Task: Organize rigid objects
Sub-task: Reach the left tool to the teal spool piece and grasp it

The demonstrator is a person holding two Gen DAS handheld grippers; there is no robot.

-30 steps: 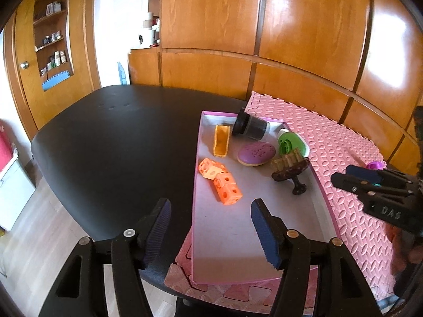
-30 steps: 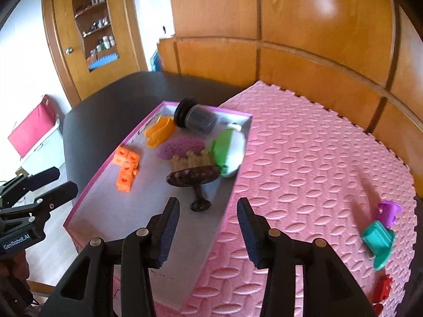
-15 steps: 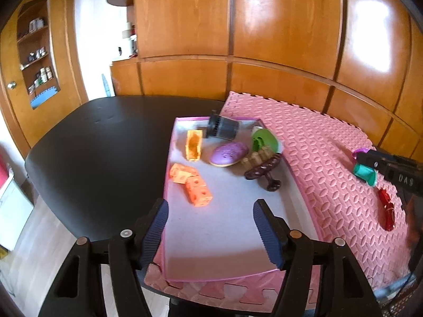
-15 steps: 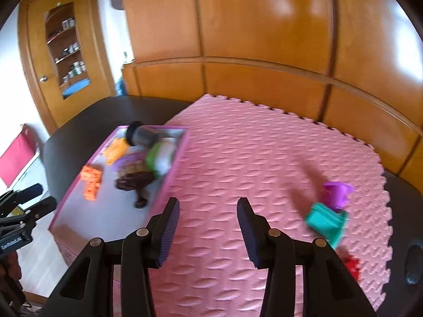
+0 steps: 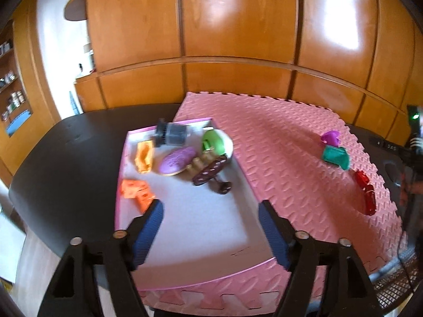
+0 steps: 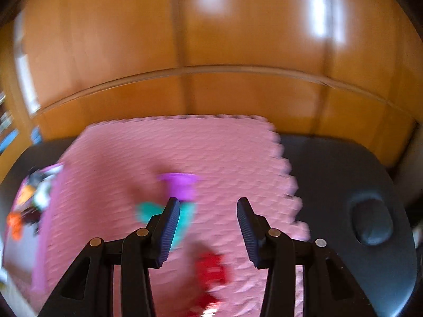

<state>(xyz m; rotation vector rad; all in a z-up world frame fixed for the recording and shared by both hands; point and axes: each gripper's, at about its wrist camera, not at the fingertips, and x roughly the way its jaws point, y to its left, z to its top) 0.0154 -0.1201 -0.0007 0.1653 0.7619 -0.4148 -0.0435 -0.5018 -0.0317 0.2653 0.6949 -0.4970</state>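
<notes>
Left gripper [image 5: 210,227]: jaws opening, nothing between them, above pink-rimmed tray [image 5: 201,227] of toys | Right gripper [image 6: 208,224]: jaws apart, empty, over pink foam mat [image 6: 211,153] | Loose on mat: purple cup [image 6: 179,185], teal piece [image 6: 148,211], red object [image 6: 211,269], possibly a toy car, blurred | Table [image 5: 66,163]: black

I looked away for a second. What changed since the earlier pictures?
The right gripper swung from the tray across the mat to the purple toy, teal toy and red toy, holding nothing. The left gripper is opening. The objects stayed put.
</notes>
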